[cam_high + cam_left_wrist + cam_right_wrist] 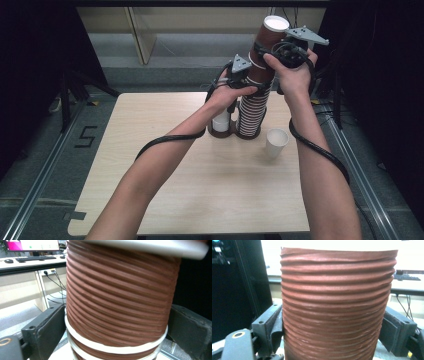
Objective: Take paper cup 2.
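Both hands are up at the tall stack of brown ribbed paper cups with white rims, which stands near the far edge of the pale wooden table, around twelve o'clock from the table's middle. The left gripper is pinching the stack partway up; in the left gripper view its two black jaws press against the brown ribbed wall on both sides, just above a white rim band.

Higher up, the right gripper clamps the topmost brown ribbed cup, whose white inside faces up and which leans toward one o'clock off the stack's line. In the right gripper view the padded jaws sit tight on both flanks of that cup, the left pad visibly squashed against it.

At nine o'clock from the stack, touching its base, a brown round holder carries a short white cup. At four o'clock from the stack, near but apart, a white paper cup stands alone on the tabletop. Black cables trail from both grippers down along the forearms.
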{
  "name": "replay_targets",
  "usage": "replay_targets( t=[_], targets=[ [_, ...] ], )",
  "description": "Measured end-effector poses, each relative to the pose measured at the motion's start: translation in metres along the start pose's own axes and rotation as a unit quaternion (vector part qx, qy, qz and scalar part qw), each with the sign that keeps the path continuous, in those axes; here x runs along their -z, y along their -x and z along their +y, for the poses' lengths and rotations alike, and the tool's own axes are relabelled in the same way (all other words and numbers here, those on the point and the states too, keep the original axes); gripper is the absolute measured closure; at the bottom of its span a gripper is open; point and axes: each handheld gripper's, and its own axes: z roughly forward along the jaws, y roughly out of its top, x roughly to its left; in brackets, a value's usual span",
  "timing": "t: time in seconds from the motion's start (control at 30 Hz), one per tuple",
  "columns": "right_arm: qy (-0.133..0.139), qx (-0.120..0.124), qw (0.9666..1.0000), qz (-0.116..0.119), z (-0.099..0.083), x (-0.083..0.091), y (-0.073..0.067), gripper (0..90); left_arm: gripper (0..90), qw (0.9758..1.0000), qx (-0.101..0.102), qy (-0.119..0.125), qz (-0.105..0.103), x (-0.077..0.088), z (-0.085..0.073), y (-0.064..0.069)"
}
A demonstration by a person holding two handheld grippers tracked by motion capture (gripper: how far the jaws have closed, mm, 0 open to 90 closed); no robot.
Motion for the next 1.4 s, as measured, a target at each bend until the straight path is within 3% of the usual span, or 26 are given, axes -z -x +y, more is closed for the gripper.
replay_targets(
  t=[0.23, 0.27, 0.4, 0.57, 0.67, 0.7, 0.87, 0.93, 0.97, 1.07, 1.4],
  targets=[
    [0.052, -0.013, 0.9986, 0.002, 0.012, 0.008, 0.001, 18.1, 4.3, 1.0000, 0.005, 0.003, 0.002, -0.001, 0.000, 0.000],
    [0.068, -0.021, 0.9974, 0.004, 0.015, 0.012, 0.001, 18.1, 4.3, 1.0000, 0.007, 0.002, 0.001, -0.001, 0.000, 0.001],
    [0.092, -0.043, 0.9948, 0.009, 0.020, 0.019, 0.005, 18.1, 4.2, 1.0000, 0.005, 0.001, 0.001, 0.000, 0.000, 0.001],
    [0.108, -0.050, 0.9929, 0.011, 0.024, 0.032, 0.010, 18.1, 4.4, 0.9999, -0.016, -0.004, -0.003, 0.001, 0.001, -0.001],
    [0.115, -0.050, 0.9920, 0.012, 0.025, 0.043, 0.014, 18.1, 3.0, 0.9998, -0.015, 0.006, -0.007, 0.006, 0.003, 0.000],
    [0.115, -0.050, 0.9920, 0.012, 0.025, 0.043, 0.014, 18.1, 3.0, 0.9997, -0.024, 0.009, -0.006, 0.008, 0.004, 0.000],
    [0.117, -0.050, 0.9916, 0.022, 0.019, 0.061, 0.018, 18.0, 1.4, 0.9985, -0.051, 0.014, -0.011, 0.028, 0.005, 0.005],
    [0.117, -0.043, 0.9916, 0.032, 0.013, 0.073, 0.018, 18.0, 0.8, 0.9973, -0.069, 0.019, -0.017, 0.045, 0.003, 0.008],
    [0.117, -0.043, 0.9916, 0.032, 0.013, 0.073, 0.018, 18.0, 0.8, 0.9973, -0.069, 0.019, -0.017, 0.045, 0.003, 0.008],
    [0.106, -0.037, 0.9930, 0.035, 0.003, 0.085, 0.018, 18.0, 0.8, 0.9960, -0.085, 0.020, -0.019, 0.069, -0.005, 0.011],
    [0.088, -0.027, 0.9949, 0.042, -0.020, 0.105, 0.006, 18.1, 1.8, 0.9957, -0.089, 0.016, -0.017, 0.120, -0.040, 0.018]
  ],
)
